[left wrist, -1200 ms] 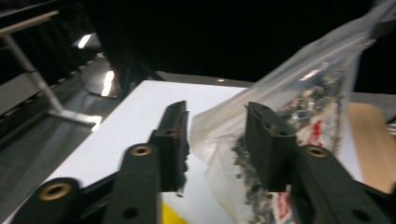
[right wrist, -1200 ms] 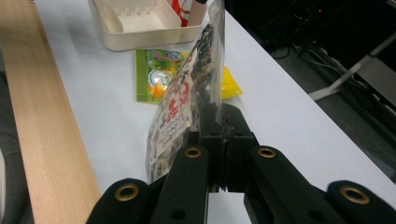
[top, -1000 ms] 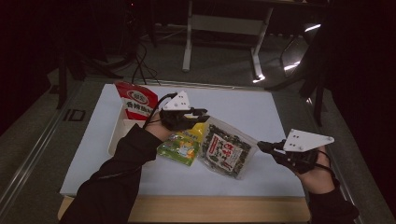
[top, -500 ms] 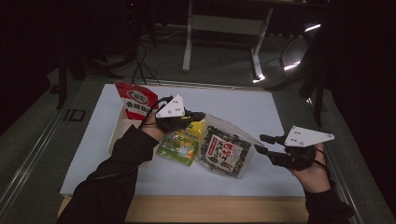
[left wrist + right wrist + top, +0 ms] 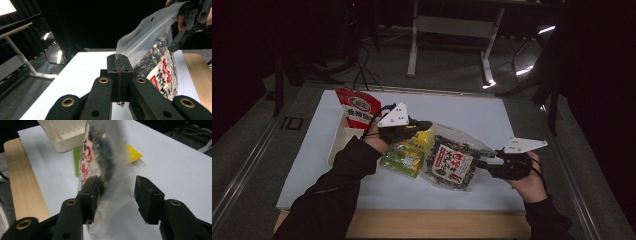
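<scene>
Left gripper [image 5: 424,123]: jaws together, empty, far-left of seaweed bag [image 5: 452,162] | right gripper [image 5: 484,165]: moved in, jaws apart astride bag's right edge | bag mid-table; grasp imminent.

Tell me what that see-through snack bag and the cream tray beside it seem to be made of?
The seaweed snack bag looks like thin glossy plastic film: its top is clear, creased and catches the light, with a printed label lower down. The cream tray looks like matte moulded plastic, probably rigid, with smooth even walls and small slots along one of them.
</scene>
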Tool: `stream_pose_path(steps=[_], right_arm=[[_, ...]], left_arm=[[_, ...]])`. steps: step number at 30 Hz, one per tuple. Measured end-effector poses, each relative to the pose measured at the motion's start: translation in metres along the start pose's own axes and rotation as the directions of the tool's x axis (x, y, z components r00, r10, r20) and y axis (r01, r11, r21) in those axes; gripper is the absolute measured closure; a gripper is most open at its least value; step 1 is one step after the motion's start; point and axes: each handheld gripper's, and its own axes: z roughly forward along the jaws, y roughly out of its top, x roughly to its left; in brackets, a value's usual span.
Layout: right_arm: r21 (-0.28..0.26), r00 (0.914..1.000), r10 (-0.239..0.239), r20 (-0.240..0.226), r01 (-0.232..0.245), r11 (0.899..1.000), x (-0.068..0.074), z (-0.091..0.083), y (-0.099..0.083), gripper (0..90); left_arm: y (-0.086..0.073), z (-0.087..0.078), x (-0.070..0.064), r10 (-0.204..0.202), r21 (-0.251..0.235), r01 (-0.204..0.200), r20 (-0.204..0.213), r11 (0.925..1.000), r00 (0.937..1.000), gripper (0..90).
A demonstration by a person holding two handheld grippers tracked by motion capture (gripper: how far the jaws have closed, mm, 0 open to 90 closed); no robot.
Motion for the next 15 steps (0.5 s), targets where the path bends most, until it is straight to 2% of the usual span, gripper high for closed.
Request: stream_pose_path(steps=[3,5,7,10,13,15], right_arm=[[0.012,0.9994,0.001,-0.036,-0.001,1.0,0.0,0.004,-0.002,65.3],[0.001,0.9951,0.021,-0.096,-0.021,1.0,-0.003,0.003,-0.003,69.5],[0.003,0.9919,0.037,-0.121,-0.037,0.999,-0.005,0.003,-0.003,70.8],[0.02,0.9908,0.013,-0.135,-0.011,1.0,-0.002,0.004,0.0,70.6],[0.032,0.9891,0.012,-0.146,-0.008,0.999,-0.001,0.005,0.002,71.6],[0.038,0.9832,0.024,-0.181,-0.017,0.999,-0.003,0.006,0.003,75.0]], left_arm=[[-0.001,-0.002,0.002,-0.015,0.012,0.014,0.02,0.9998,0.9997,90.0],[-0.002,-0.005,0.003,-0.024,0.015,0.024,0.03,0.9996,0.9993,90.0],[-0.003,-0.007,0.002,-0.021,0.011,0.021,0.043,0.9997,0.9989,90.0],[-0.001,-0.009,0.001,-0.017,0.019,0.016,0.049,0.9997,0.9987,90.0],[-0.001,-0.011,0.001,-0.015,0.024,0.014,0.053,0.9996,0.9985,90.0],[-0.001,-0.012,0.0,-0.01,0.021,0.009,0.06,0.9997,0.9982,90.0]])
